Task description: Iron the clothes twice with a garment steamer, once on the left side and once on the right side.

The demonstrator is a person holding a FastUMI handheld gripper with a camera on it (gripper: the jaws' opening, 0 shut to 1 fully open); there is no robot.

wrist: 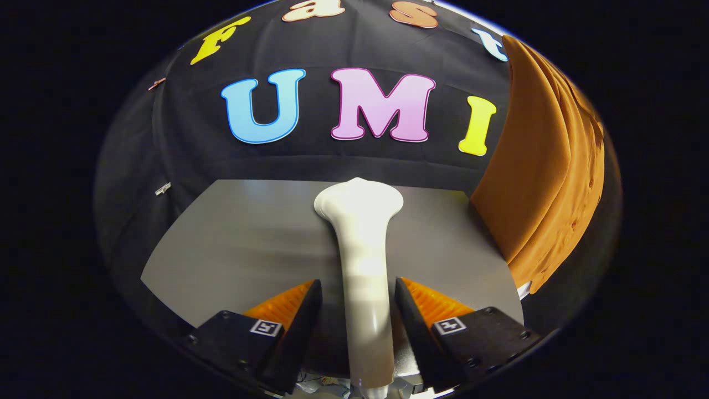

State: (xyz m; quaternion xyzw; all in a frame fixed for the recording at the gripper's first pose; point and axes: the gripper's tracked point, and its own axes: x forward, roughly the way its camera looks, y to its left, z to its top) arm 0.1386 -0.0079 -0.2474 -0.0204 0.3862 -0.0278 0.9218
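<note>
- Gripper view: the garment steamer (363, 260) lies between the fingers of the gripper (357, 302), its handle running back toward the camera and its flared head pointing ahead over the grey table (232, 238).
- Whether the fingers actually press on the handle cannot be told; small gaps seem to show on both sides.
- The orange garment (540, 183) hangs ahead and to the right, well apart from the steamer head.
- Judging from this, neither the left nor the right pass has begun.
</note>
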